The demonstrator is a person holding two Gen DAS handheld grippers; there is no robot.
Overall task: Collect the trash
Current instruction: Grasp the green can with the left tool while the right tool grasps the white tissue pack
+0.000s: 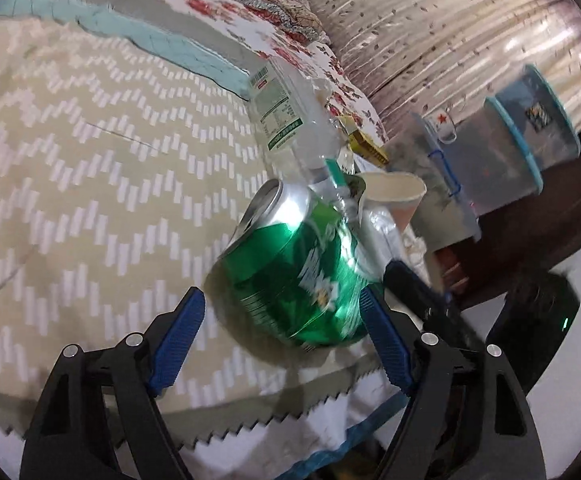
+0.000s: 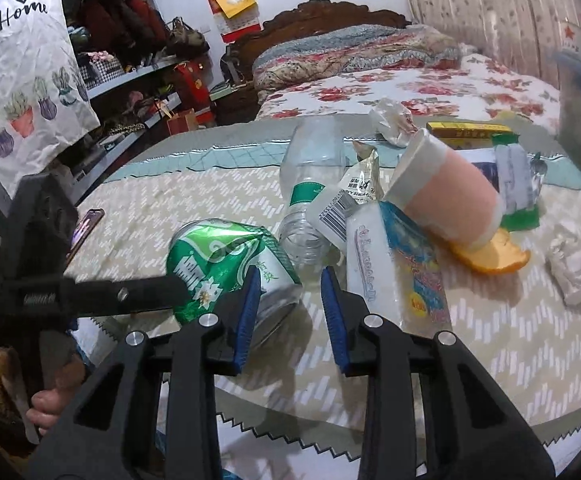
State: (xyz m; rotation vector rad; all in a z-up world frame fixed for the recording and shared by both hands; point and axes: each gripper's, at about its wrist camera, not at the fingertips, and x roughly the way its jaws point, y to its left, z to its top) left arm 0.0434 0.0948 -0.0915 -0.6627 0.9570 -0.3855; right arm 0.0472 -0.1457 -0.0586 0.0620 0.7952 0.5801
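The step in hand looks like the first pick from the litter pile: the left hand-held gripper (image 1: 280, 328) is spread wide around the dented green can (image 1: 294, 268), which lies on its side at the near edge of the desk (image 1: 90, 160), on a zigzag-patterned cloth. One blue pad sits just beside the can's right flank, perhaps touching; the other stands apart from it on the left, so nothing is pinched yet. My reading is that the next move calls for squeezing the pads onto the can's body and lifting it clear; the crushed, slick wall may slip or roll under a skewed grip.

The right hand-held gripper (image 2: 290, 316) hovers just right of the can, its jaws narrow and closing, with nothing between them; its left pad is close to the can's base, so the two tools could crowd each other there.

Behind the can lies a clear plastic bottle (image 2: 310, 184), touching or nearly so. Right of the can are a white wrapper (image 2: 366, 264), a tipped paper cup (image 2: 446, 196) and an orange peel (image 2: 494, 256) beneath the cup. Farther right of the can sits a crumpled tissue (image 2: 570, 268). Well behind the can, past the desk, is a bed (image 2: 410, 84) with a floral cover. No bin shows in either view
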